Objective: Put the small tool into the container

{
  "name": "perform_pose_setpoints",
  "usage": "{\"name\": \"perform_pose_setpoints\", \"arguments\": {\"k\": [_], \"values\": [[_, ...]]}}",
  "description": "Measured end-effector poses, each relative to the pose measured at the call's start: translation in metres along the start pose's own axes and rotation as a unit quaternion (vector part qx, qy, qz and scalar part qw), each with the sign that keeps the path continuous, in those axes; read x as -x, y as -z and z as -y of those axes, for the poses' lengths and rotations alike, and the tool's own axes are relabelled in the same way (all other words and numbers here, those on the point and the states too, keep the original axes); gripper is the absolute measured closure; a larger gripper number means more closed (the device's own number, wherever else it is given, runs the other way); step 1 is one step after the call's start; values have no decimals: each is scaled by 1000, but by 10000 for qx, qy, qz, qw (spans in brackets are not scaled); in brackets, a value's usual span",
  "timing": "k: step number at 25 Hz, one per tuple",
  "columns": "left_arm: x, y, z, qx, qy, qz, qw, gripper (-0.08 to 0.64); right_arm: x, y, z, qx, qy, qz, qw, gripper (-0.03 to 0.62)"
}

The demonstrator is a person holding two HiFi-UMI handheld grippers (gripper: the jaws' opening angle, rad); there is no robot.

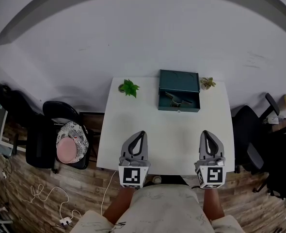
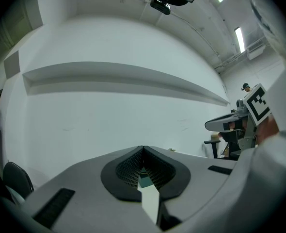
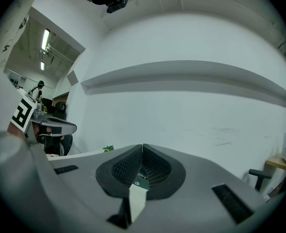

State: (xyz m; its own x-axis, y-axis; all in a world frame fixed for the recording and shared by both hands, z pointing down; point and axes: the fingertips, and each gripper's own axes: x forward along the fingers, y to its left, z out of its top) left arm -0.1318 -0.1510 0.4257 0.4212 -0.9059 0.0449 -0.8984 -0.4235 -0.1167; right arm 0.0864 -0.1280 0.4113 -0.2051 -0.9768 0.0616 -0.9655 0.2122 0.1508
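Note:
A dark green metal container (image 1: 179, 97) stands open at the far edge of the white table (image 1: 172, 130), its lid raised. Small dark tools (image 1: 174, 98) lie inside it. My left gripper (image 1: 141, 133) and right gripper (image 1: 205, 133) hover side by side over the table's near edge, both pointing level toward the container and well short of it. Both are shut with nothing between their tips. In the left gripper view the gripper (image 2: 143, 148) has its jaws meeting, and a sliver of the container (image 2: 145, 180) shows behind them. The right gripper view shows the same for that gripper (image 3: 142, 146).
A small green plant (image 1: 129, 87) stands left of the container and a paler one (image 1: 207, 83) at its right. A black chair holding a pink and white hat (image 1: 71, 142) is left of the table. An office chair (image 1: 252, 130) is at the right. A white wall lies beyond.

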Motion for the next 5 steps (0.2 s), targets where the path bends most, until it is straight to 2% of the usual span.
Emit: {"name": "perform_pose_setpoints", "arguments": {"k": [5], "values": [[4, -2, 2, 14, 17, 21, 10000, 554, 6, -3, 1, 6, 56, 8, 10000, 574]]}}
